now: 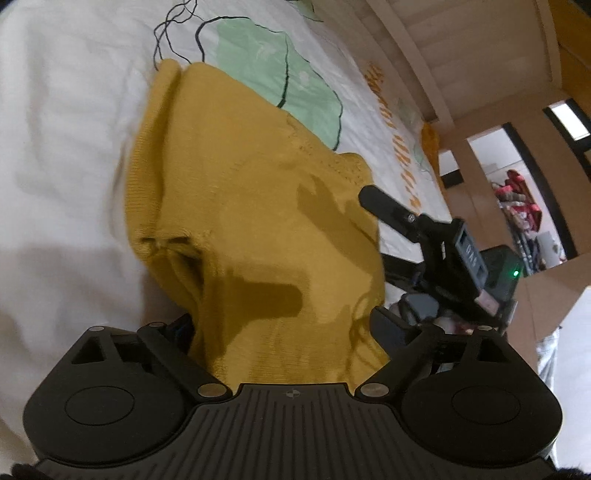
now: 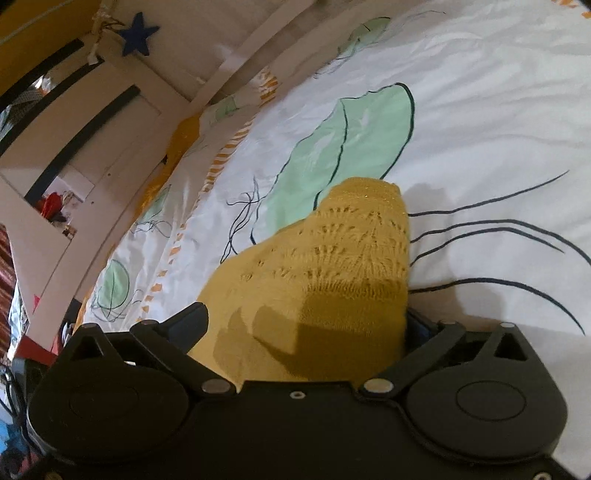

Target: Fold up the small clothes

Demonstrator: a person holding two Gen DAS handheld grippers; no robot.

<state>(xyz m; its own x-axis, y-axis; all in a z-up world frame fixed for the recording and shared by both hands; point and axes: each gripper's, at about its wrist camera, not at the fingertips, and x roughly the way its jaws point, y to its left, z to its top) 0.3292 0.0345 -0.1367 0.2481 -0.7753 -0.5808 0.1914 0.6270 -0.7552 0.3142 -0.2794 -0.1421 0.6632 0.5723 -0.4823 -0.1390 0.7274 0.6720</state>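
Note:
A mustard-yellow knit garment point(image 1: 236, 206) lies in a folded bundle on the white bedspread point(image 1: 66, 147), which carries green leaf prints. My left gripper point(image 1: 282, 319) is open, its fingers wide apart at the bundle's near end, with the knit lying loose between them. My right gripper point(image 1: 376, 229) comes in from the right at the garment's edge. In the right wrist view the garment point(image 2: 332, 258) shows its lacy patterned part. The right gripper point(image 2: 306, 317) is open wide there with cloth between its fingers, and the cloth partly hides its right finger point(image 2: 424, 325).
A pale wooden bed frame point(image 1: 424, 59) borders the bedspread's far side. Beyond it are cupboard openings with clutter point(image 1: 517, 199). A blue star point(image 2: 138, 33) hangs on the wall panel. Bare bedspread point(image 2: 498, 110) stretches past the garment.

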